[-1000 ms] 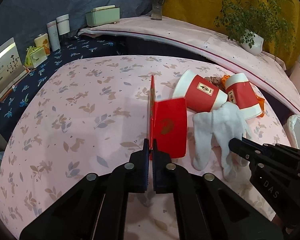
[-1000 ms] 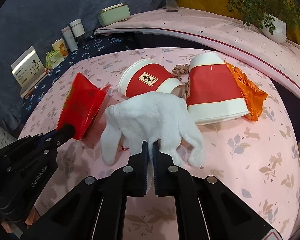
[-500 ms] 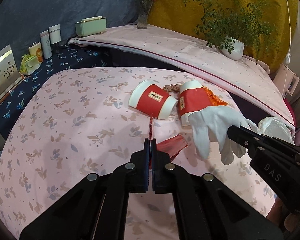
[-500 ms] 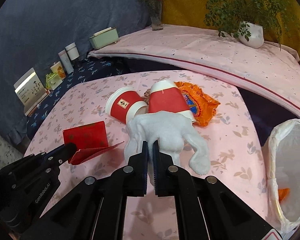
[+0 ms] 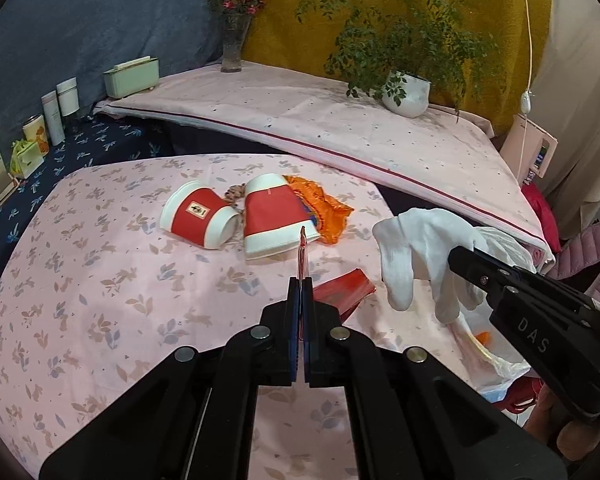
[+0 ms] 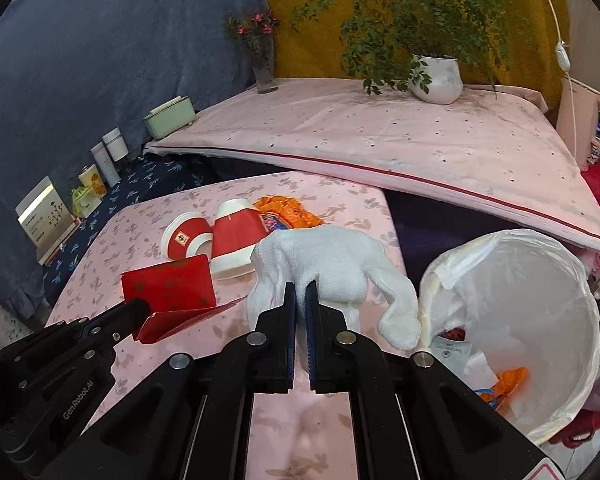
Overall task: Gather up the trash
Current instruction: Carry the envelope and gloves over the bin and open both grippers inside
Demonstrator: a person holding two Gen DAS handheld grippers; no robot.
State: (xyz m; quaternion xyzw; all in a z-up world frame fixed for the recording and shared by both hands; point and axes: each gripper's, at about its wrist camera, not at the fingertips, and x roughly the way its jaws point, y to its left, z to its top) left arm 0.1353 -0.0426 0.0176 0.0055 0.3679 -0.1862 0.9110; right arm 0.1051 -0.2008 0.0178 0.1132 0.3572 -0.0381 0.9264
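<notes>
My left gripper (image 5: pixel 301 284) has its fingers pressed together on a folded red envelope (image 6: pixel 170 286), held clear above the counter (image 5: pixel 100 280); from my left camera I see it almost edge-on, so most of its face is hidden there. My right gripper (image 6: pixel 300 292) pinches a white glove (image 6: pixel 320 264), whose limp fingertips dangle just beside the rim of the trash bin (image 6: pixel 512 240). The part of the glove caught between my fingers is hidden by the fingers themselves. Beyond the glove, two red-and-white paper cups (image 5: pixel 236 220) lie on their sides on the counter, touching each other, with an orange wrapper (image 5: pixel 320 208) tucked against the far side of the right cup and partly covered by it. Something small and brown sits between the cups; I cannot make out what it is. Inside the bin, scraps of orange and white litter show, partly cut off by my right gripper.
</notes>
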